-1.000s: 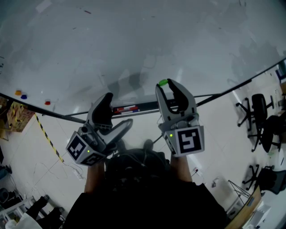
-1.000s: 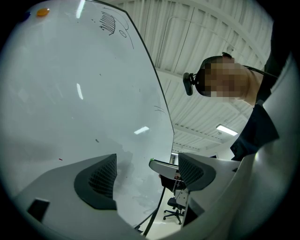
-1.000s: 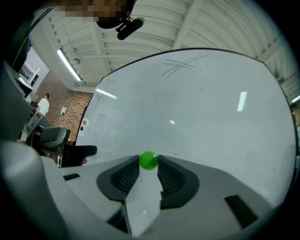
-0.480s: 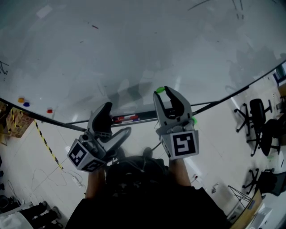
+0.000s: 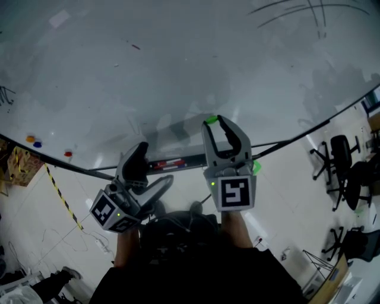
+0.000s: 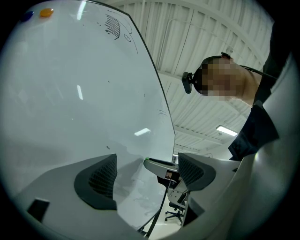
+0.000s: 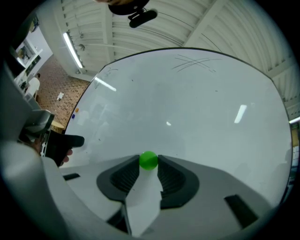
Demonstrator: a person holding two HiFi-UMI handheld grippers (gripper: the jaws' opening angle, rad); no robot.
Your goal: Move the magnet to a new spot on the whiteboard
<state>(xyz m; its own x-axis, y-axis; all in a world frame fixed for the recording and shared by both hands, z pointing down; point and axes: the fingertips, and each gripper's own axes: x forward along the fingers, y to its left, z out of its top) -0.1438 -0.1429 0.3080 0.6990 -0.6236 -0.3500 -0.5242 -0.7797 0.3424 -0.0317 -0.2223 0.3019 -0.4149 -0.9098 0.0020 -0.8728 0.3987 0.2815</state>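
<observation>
A small green magnet [image 7: 149,160] is pinched between the tips of my right gripper [image 7: 149,162], which is shut on it close to the whiteboard [image 7: 187,103]. In the head view the green magnet [image 5: 211,120] shows at the tip of the right gripper [image 5: 215,123], against the whiteboard [image 5: 178,65]. My left gripper [image 5: 152,164] hangs lower left, jaws open and empty. In the left gripper view the open left gripper [image 6: 147,171] points along the whiteboard [image 6: 70,93], with the right gripper's jaw seen between its fingers.
Orange, blue and red magnets [image 5: 37,143] sit at the board's left edge. A tray with markers [image 5: 172,162] runs along the board's bottom. Pen scribbles [image 5: 297,12] mark the upper right. Office chairs [image 5: 347,163] stand on the floor at right.
My right gripper has shifted slightly left and up along the board with the green magnet held. The left gripper stays about where it was.
</observation>
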